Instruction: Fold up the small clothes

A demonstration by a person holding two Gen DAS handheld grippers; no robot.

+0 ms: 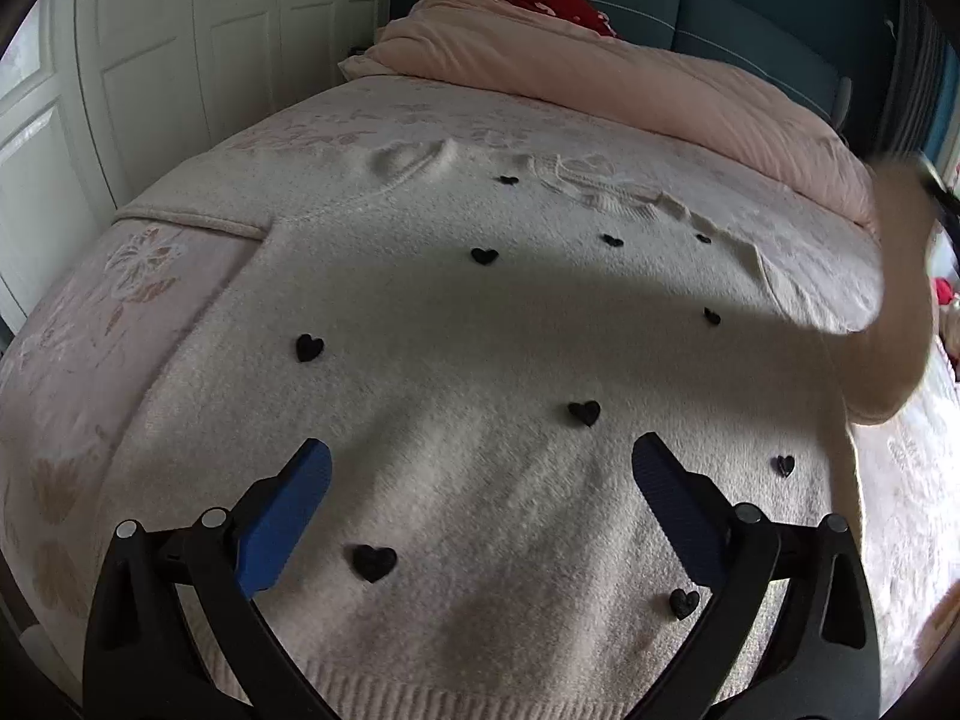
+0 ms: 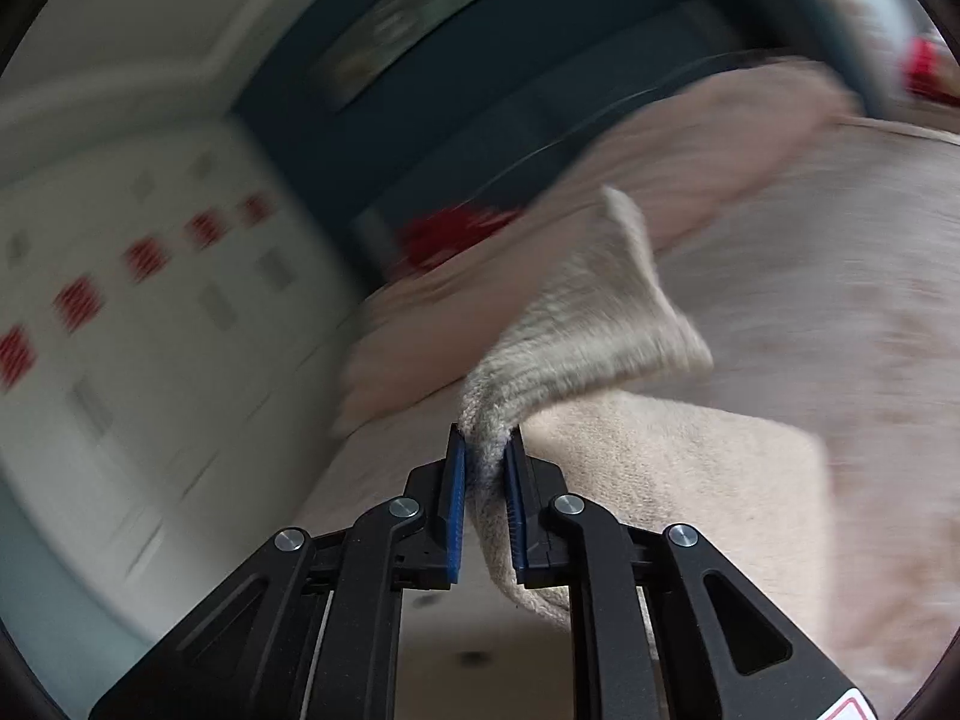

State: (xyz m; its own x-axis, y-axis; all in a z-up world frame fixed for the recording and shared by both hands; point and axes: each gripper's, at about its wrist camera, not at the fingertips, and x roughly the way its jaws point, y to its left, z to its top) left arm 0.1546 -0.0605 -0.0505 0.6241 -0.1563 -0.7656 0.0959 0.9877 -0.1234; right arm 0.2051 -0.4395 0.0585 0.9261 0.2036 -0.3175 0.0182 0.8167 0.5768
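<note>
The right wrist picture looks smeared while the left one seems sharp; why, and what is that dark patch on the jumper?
Right wrist view: background streaked by motion blur, only the right gripper and its pinched cream knitted sleeve fairly sharp. Left wrist view: crisp, fisheye-curved, a soft shadow across the cream jumper with black hearts; the raised sleeve is blurred.

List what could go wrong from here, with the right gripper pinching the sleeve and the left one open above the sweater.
1. The right gripper pinches only a narrow bunch of the sleeve, and its view is motion-blurred, so a fast swing might pull the knit free.
2. The left gripper is open above the sweater, holding nothing, so the body may drag or wrinkle on the bed.
</note>
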